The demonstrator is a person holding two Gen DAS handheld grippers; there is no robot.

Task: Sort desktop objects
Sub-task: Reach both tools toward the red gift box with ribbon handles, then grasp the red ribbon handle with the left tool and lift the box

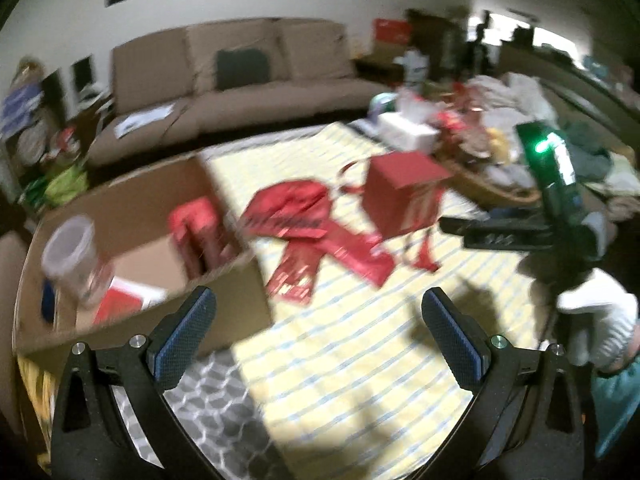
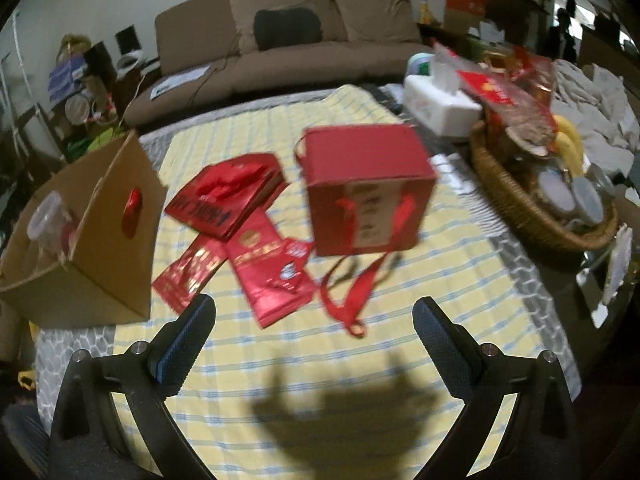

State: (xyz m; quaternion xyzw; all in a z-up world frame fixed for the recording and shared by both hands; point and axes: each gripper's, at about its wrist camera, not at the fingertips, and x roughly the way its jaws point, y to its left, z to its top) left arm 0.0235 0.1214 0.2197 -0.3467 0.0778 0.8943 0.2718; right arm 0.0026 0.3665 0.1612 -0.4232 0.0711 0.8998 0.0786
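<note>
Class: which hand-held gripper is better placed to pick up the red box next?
Probably right: the red box faces the open right hand-held gripper; the left hand-held gripper stands nearer the cardboard box.

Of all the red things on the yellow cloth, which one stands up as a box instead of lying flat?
The red gift box with ribbon handles, nearest the wicker basket. It stands upright; the red paper bags left of it lie flat and overlapping.

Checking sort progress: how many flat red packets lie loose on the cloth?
3: a large one nearest the cardboard box, a long one in front, a small one left. Overlaps may hide more.
</note>
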